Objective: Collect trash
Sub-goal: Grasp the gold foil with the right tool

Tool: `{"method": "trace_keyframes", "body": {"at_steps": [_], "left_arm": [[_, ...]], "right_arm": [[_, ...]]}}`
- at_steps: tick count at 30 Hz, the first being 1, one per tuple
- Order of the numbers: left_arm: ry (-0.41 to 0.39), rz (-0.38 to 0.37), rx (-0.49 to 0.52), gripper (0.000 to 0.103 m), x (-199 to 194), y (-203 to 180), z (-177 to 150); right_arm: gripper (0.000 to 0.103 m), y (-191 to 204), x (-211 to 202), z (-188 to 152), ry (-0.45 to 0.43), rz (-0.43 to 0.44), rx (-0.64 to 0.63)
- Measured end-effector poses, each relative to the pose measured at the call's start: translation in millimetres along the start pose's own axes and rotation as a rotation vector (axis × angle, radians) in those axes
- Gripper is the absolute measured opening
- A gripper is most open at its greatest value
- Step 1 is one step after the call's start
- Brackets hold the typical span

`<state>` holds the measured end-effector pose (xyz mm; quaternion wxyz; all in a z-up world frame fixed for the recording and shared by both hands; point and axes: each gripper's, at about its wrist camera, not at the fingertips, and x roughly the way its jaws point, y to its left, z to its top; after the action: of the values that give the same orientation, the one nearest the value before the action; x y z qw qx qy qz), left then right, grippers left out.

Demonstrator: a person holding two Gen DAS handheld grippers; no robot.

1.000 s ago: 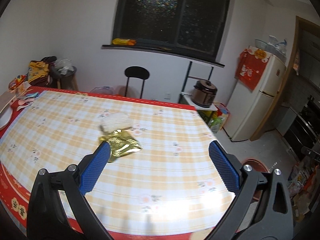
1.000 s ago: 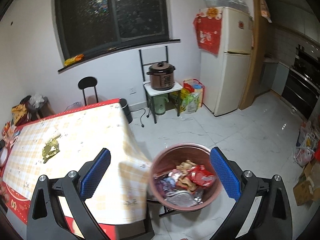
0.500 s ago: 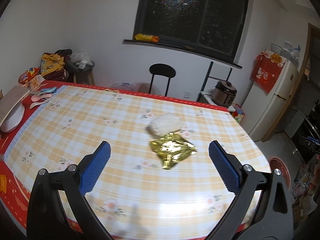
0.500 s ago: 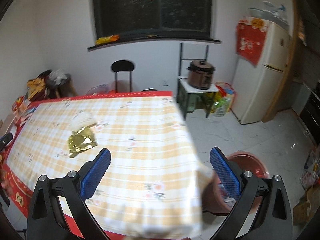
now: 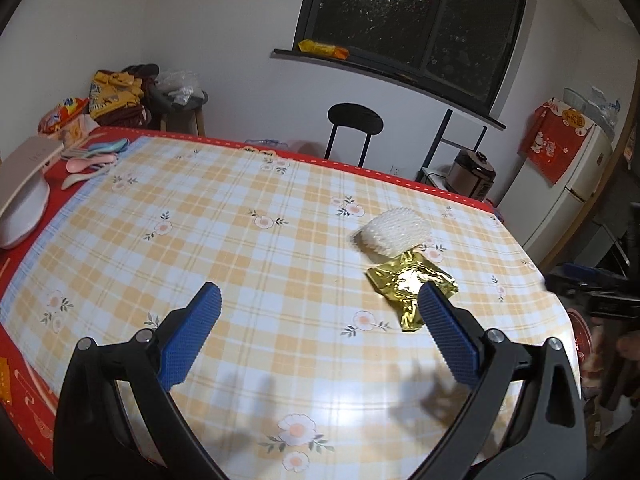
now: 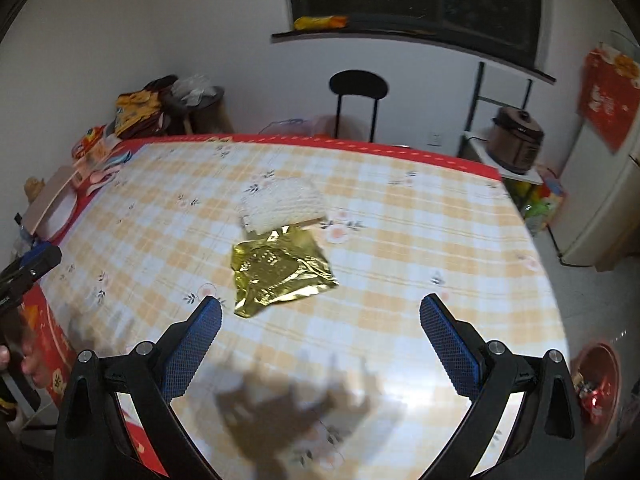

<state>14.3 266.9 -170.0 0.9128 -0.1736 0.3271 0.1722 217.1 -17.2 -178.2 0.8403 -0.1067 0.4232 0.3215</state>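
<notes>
Here, two handheld grippers hover above a dining table (image 5: 240, 240) covered in a yellow-and-white checked cloth with small flowers and a red border. The left gripper (image 5: 318, 300) has its blue-padded fingers spread wide with nothing between them; below it lies only bare cloth. The right gripper (image 6: 320, 312) is spread just as wide and is likewise empty.

Two pieces of trash lie on the cloth, touching each other. One is a crumpled gold foil wrapper (image 6: 280, 272), flat on the table just beyond the right gripper's left finger. In the left wrist view the same wrapper (image 5: 408, 284) sits partly behind the tip of the left gripper's right finger. Just behind the wrapper lies a white foam net sleeve (image 6: 282, 204), seen in the left view at (image 5: 392, 232).

A reddish trash bin (image 6: 596, 384) stands on the floor past the table's right edge, low in the right wrist view, with colourful scraps inside.

At the table's far left are pastel spoons (image 5: 96, 156) and a pale dish (image 5: 20, 208). Behind the table stands a black chair (image 5: 354, 124) under a dark window (image 5: 416, 20). A cooker (image 6: 518, 132) and a white fridge (image 5: 572, 192) are off to the right
</notes>
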Motion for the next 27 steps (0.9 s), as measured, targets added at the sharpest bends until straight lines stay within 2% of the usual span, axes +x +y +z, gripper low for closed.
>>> {"method": "trace_keyframes", "body": {"at_steps": [5,8,13,15,20,25,26,27], "left_arm": [[0.017,-0.013,-0.016,0.097,24.4,14.2,5.3],[0.039,-0.02,-0.02,0.097,43.6,18.2,8.2],[0.077,-0.038,-0.015,0.097,76.1,17.7,12.0],[0.094,-0.05,-0.011,0.097,90.4,15.5,13.1],[0.125,-0.087,0.007,0.097,120.6,7.3,17.1],[0.155,-0.151,0.014,0.097,149.9,-1.8,25.4],[0.158,-0.161,0.014,0.097,154.1,-3.2,27.1],[0.162,-0.174,0.013,0.097,159.1,-4.7,29.0]], "right_arm": [[0.098,3.3,59.3,12.0,0.035,0.051,0.008],[0.097,2.3,99.3,18.9,0.065,0.035,-0.012],[0.084,-5.8,157.0,27.4,0.141,0.054,0.002],[0.081,-4.6,171.2,29.0,0.158,0.068,-0.009],[0.081,0.0,196.0,31.4,0.186,0.107,-0.041],[0.081,-6.8,204.7,28.5,0.215,0.211,0.013],[0.079,-5.2,204.5,27.6,0.214,0.215,-0.002],[0.07,-2.5,203.5,25.9,0.216,0.232,-0.031]]}}
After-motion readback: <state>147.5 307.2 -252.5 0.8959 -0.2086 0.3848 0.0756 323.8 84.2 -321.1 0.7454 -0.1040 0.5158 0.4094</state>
